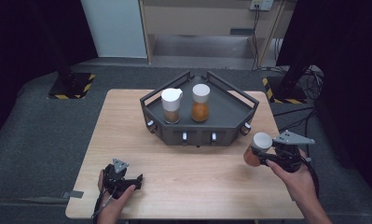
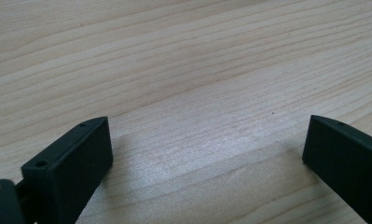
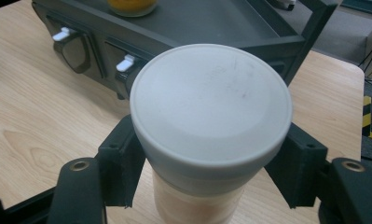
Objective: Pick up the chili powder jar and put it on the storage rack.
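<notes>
Clamping its jaws on a white-lidded jar of orange-brown powder (image 1: 257, 149), the right gripper (image 1: 267, 158) holds it above the wooden table's (image 1: 188, 182) right edge; the left gripper (image 1: 133, 181) rests gaping near the front-left corner.

A dark angular rack (image 1: 230, 122) on the wooden table (image 1: 127, 135) holds two white-capped jars (image 1: 171, 105) of amber contents.
</notes>
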### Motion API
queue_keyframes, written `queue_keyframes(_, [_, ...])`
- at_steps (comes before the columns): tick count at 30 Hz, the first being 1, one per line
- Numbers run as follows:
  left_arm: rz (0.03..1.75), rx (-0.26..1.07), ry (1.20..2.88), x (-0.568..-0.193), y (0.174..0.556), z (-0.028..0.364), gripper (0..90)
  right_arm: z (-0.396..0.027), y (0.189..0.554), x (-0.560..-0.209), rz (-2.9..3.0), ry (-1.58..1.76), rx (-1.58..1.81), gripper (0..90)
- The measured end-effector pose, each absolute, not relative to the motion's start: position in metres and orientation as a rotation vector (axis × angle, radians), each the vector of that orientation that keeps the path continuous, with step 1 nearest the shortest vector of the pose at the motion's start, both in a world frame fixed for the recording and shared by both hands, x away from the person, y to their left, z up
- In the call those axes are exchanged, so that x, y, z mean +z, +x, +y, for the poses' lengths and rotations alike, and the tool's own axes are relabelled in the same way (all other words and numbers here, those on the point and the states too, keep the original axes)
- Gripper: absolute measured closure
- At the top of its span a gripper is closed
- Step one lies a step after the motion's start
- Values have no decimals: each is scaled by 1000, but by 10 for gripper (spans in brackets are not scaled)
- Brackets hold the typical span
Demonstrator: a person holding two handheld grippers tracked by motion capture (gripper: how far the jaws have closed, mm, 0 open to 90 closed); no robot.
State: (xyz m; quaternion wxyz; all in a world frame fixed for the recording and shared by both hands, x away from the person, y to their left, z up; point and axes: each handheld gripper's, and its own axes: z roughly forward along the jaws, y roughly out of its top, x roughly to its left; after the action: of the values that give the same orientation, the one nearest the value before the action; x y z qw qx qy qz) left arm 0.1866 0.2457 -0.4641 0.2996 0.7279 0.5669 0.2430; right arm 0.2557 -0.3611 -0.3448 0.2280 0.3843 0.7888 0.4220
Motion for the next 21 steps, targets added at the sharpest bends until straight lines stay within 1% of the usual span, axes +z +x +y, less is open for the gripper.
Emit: queue_keyframes(21, [1504,642,1933,-464,187,246,0,-356,256,-320,2199,1039,1164,343])
